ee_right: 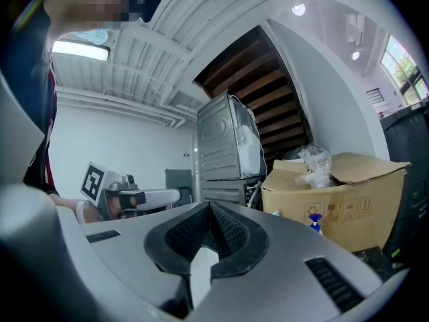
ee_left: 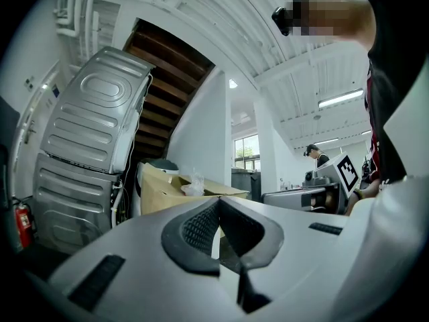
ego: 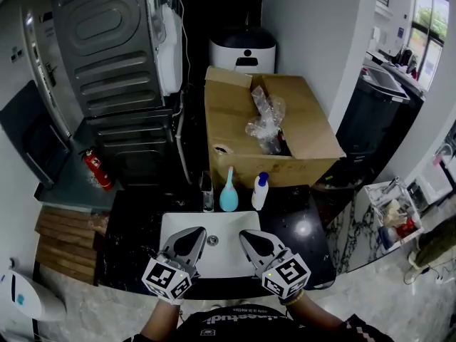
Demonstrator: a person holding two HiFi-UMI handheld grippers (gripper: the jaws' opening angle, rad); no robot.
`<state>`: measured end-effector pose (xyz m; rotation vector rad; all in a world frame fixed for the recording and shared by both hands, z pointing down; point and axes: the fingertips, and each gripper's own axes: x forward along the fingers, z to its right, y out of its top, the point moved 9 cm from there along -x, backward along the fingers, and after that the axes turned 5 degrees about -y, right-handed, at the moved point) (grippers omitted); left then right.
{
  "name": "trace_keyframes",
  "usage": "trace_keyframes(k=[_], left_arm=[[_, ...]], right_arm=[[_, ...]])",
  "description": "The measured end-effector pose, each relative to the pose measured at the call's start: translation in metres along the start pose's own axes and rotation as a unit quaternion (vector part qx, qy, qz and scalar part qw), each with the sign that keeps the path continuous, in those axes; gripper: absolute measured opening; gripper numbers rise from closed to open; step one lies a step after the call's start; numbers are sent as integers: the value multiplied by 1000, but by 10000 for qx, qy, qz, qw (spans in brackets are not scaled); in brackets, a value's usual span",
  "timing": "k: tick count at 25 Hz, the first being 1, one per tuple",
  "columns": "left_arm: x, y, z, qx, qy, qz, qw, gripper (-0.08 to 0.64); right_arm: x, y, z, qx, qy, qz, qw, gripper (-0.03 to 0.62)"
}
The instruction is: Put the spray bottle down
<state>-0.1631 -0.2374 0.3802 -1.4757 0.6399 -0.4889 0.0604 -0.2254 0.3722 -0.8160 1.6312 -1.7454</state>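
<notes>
Head view — spray bottle point(ego: 261, 191) stands behind sink point(ego: 173, 228).

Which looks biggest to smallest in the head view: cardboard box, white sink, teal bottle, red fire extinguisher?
1. cardboard box
2. white sink
3. teal bottle and red fire extinguisher: these look about alike, so I won't rank them.

Black counter point(ego: 135, 226) fills the bottom centre of the head view, with a white sink point(ego: 178, 228) set in the middle. Lined up behind the sink, left to right: dark bottle point(ego: 206, 194), teal bottle point(ego: 229, 194), white bottle point(ego: 261, 191), all upright.
</notes>
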Motion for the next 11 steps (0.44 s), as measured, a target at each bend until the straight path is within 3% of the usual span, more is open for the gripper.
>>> trace_keyframes(k=[11], left_arm=[[-5, 0, -6, 2, 48, -2, 10000, 15]], right_arm=[[5, -6, -3, 25, -10, -109, 9999, 38]])
